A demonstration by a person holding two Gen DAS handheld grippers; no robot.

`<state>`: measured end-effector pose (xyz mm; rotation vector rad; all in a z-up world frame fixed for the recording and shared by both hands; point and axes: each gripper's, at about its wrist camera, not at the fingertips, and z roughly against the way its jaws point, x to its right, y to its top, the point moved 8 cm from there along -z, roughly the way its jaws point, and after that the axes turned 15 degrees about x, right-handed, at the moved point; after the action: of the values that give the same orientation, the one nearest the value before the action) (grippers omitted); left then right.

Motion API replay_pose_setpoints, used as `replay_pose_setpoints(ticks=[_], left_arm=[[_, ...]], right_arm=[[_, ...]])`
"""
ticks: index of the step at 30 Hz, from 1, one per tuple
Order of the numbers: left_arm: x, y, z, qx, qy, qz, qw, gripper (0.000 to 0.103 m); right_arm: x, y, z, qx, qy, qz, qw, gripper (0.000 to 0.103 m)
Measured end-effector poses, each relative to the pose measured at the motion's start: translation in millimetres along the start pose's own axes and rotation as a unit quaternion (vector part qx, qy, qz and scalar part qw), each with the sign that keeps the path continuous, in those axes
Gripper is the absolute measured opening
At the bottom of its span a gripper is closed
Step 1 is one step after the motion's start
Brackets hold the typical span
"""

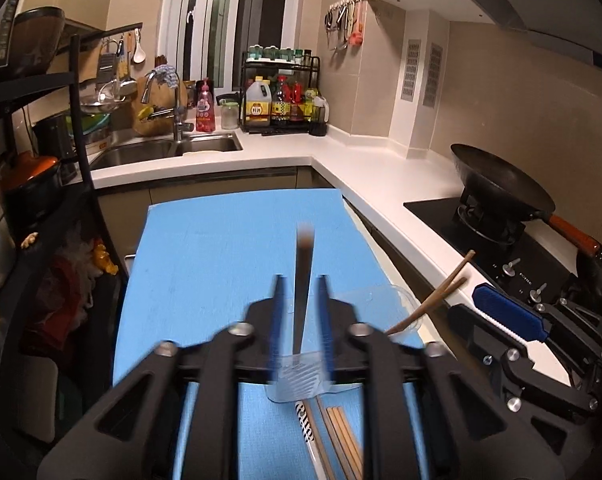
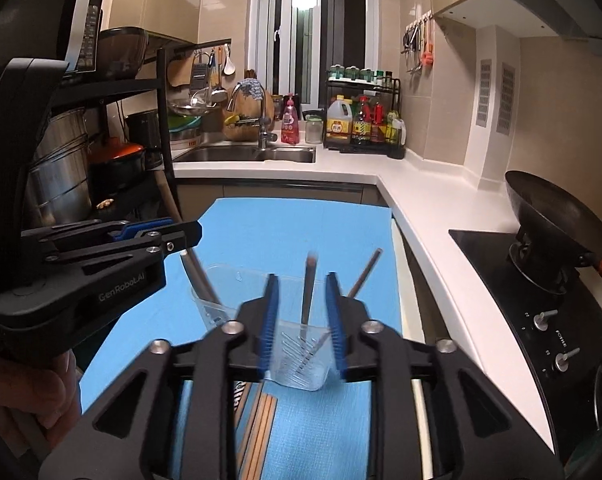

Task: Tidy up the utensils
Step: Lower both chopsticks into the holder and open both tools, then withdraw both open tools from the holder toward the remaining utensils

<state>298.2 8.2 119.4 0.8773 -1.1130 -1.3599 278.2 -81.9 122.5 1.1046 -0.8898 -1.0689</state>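
The left tongs (image 1: 299, 320) fill the bottom of their own view, blue pads parted, a dark blurred utensil handle (image 1: 303, 280) standing between them without touching either pad; they grasp nothing. The right tongs (image 2: 301, 320) are likewise released, pads apart on either side of another blurred dark handle (image 2: 309, 292). Both handles stand in clear plastic cups: one cup (image 2: 301, 356) just ahead of the right tongs, a second cup (image 2: 213, 300) beyond it to the left. Loose wooden chopsticks (image 2: 263, 420) lie flat on the blue mat (image 2: 261, 224) beneath the tongs. The mat covers a desk beside a white L-shaped counter (image 2: 433, 208) with a steel sink (image 2: 253, 154), a rack of sauce bottles (image 2: 361, 120) and a black wok (image 2: 557, 216) on the hob. A hand (image 2: 25, 392) grips the left tool's handle at lower left, and both tools tilt downward.
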Motion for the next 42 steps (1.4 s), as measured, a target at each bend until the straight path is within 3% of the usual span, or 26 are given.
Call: replay_pose_setpoints(ticks=[9,19,28,33,42], left_arm=[[7,9,56,0.054,0.010,-0.011,0.9984,0.037],[11,-57,122,0.056,0.020,-0.011,0.9981,0.037],[3,-133,149,0.030,0.037,0.006,0.9989,0.032],[-1,-176,146,-0.021,0.025,0.035,0.9989,0.027],[-18,-193,135,-0.037,0.048,0.053,0.9968,0.027]], right_arm=[[-1,15,53,0.046,-0.001,0.002,0.999,0.029],[-10,-23,121,0.062,-0.001,0.008,0.998,0.029],[-6,-105,142,0.026,-0.007,-0.024,0.999,0.029],[-3,-166,133,-0.025,-0.012,-0.053,0.998,0.029],[-6,-199,112,-0.078,-0.009,-0.068,0.995,0.021]])
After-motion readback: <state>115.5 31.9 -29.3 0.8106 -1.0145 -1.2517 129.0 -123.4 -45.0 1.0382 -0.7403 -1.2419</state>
